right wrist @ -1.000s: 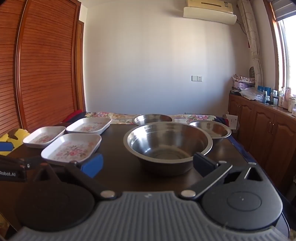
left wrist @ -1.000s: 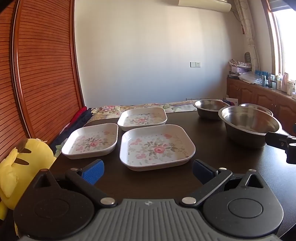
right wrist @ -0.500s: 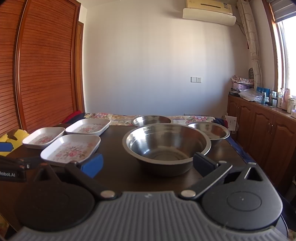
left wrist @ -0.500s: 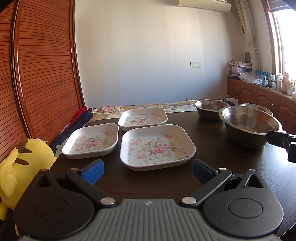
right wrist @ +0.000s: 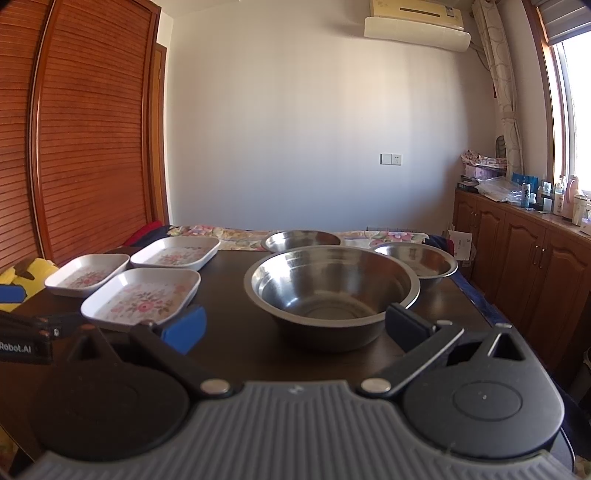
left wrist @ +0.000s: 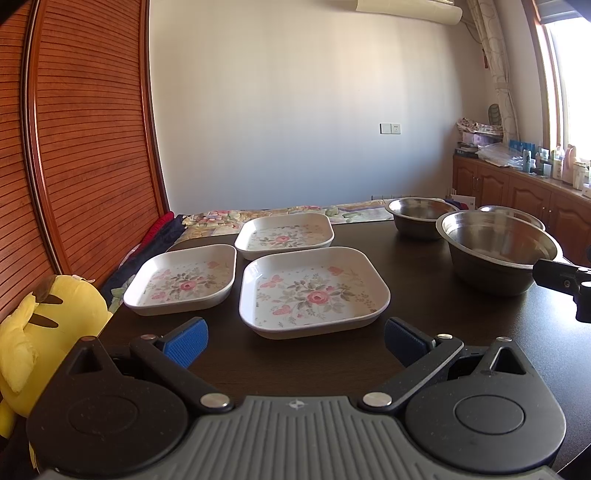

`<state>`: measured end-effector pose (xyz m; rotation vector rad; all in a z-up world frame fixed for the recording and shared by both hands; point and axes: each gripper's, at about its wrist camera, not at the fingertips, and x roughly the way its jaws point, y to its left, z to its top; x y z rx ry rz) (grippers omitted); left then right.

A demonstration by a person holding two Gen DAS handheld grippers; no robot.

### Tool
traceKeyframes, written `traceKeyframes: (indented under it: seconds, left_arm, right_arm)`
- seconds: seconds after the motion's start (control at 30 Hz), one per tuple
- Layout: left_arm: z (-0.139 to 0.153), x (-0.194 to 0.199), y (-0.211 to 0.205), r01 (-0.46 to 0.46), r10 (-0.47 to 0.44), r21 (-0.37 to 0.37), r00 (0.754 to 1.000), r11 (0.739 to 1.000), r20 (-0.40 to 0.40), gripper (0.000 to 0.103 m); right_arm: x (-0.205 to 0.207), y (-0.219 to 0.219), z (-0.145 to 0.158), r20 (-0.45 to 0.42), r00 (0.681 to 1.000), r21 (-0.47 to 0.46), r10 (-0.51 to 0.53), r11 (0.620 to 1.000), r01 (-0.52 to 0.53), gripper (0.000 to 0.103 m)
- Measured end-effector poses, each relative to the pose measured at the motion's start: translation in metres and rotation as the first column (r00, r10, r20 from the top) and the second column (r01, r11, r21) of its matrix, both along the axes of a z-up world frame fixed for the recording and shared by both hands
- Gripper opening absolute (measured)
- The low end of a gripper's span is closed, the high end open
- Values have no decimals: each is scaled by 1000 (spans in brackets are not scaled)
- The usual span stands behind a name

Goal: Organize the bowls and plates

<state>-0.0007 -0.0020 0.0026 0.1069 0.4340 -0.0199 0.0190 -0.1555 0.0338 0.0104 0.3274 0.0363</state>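
Since nothing is picked up yet, the left gripper (left wrist: 293, 341) faces the nearest plate (left wrist: 314, 290) and the right gripper (right wrist: 293, 326) faces the big bowl (right wrist: 331, 288), both wide open and empty.

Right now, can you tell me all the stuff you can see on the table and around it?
Square plates: 3, white with pink flowers, left part of the table: near one, left one, far one.
Metal bowls: 3, silver, right part of the table: big near one, far left one, far right one.
Table: 1, dark brown.
Plush toy: 1, yellow, beside the table's left edge.
Flowery cloth: 1, many colours, behind the table.
Cabinets: brown wood, right wall, bottles on top.
Air conditioner: 1, cream, high on the wall.
Left tool: blue pads, open, holding nothing.
Right tool: blue pads, open, holding nothing.
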Motion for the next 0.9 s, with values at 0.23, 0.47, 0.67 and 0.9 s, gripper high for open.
traceKeyframes:
  seconds: [0.23,0.47,0.67,0.9]
  left_arm:
    - [0,0,0,1,-1,0,1000,1000,0,102]
    - [1,1,0,1,-1,0,1000,1000,0,102]
    - [1,0,1,1,-1,0,1000,1000,2,102]
    - [3,-1,2,2,-2,-1,1000,1000,1,102]
  right_arm:
    - [0,0,0,1,1000,1,0,1000,0,103]
    - [-2,-1,1,6,1000,-2,-1,1000,1,103]
    - [-2,-1,1,7,1000,-1,0,1000,0,103]
    - [-2,-1,1,8,1000,-2,-1,1000,1,103]
